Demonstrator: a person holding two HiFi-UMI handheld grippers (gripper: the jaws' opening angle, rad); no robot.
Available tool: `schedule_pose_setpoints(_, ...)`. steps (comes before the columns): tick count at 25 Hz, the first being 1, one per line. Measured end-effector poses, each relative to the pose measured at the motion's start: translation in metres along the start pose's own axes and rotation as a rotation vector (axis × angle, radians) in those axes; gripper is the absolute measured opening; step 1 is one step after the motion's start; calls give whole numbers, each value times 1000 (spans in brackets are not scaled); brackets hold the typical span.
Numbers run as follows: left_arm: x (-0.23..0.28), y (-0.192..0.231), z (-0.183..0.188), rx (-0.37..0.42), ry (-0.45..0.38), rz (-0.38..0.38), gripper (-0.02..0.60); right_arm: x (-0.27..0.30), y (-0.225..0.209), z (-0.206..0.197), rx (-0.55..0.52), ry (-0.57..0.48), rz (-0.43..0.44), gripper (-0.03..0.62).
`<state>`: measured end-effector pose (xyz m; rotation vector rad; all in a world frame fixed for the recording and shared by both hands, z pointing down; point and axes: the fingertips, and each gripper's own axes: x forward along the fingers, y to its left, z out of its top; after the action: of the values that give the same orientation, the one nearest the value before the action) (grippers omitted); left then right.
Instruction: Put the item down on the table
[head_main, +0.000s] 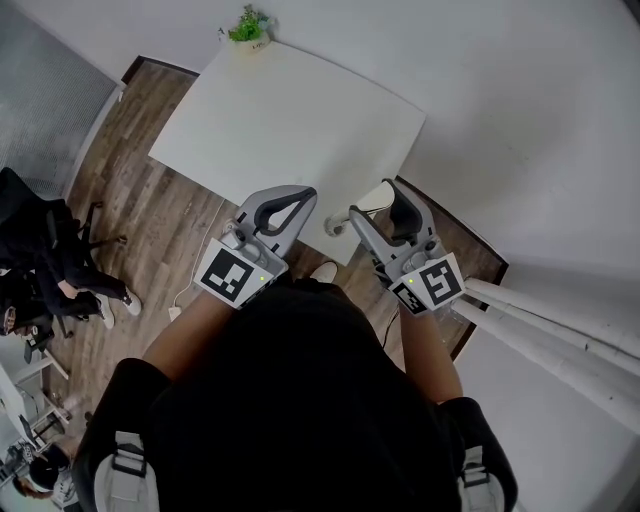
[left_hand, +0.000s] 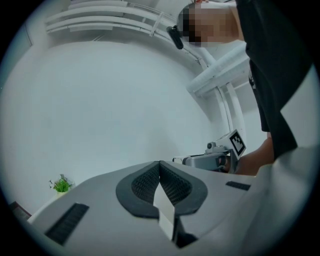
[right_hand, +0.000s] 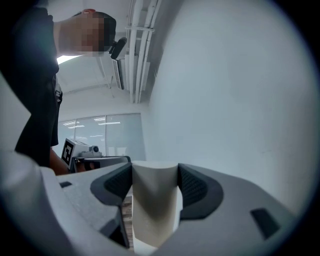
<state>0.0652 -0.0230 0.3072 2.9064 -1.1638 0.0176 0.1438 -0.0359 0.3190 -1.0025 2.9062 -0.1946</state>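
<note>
My right gripper (head_main: 373, 200) is held up in front of the person's chest, shut on a white, cream-toned item (head_main: 379, 191). In the right gripper view the item (right_hand: 154, 210) fills the gap between the two dark pads (right_hand: 116, 184) and is tilted up toward a white wall. My left gripper (head_main: 303, 195) is level with it on the left, its jaws meeting at the tips with nothing held; its closed pads (left_hand: 145, 184) show in the left gripper view. The white table (head_main: 290, 120) lies ahead of and below both grippers. What kind of thing the item is I cannot tell.
A small green plant (head_main: 248, 28) in a white pot stands at the table's far corner. A dark office chair (head_main: 40, 250) sits on the wood floor at left. White pipes (head_main: 560, 320) run along the wall at right. A white cable (head_main: 195, 280) trails on the floor.
</note>
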Motion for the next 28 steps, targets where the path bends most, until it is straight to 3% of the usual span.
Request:
schedule_pose_setpoints(11,43,46,-4,-6,0,-44,-6,36,-43,-5,1,20,-42,284)
schedule_pose_setpoints(18,68,91,-10,-16,-10,-75,-6,70,-76,-21,-19,90,-102,284)
schedule_pose_setpoints(28,95,136,-34,-53,17,-129,-6,110,-108,-72,-41,320,-125,282)
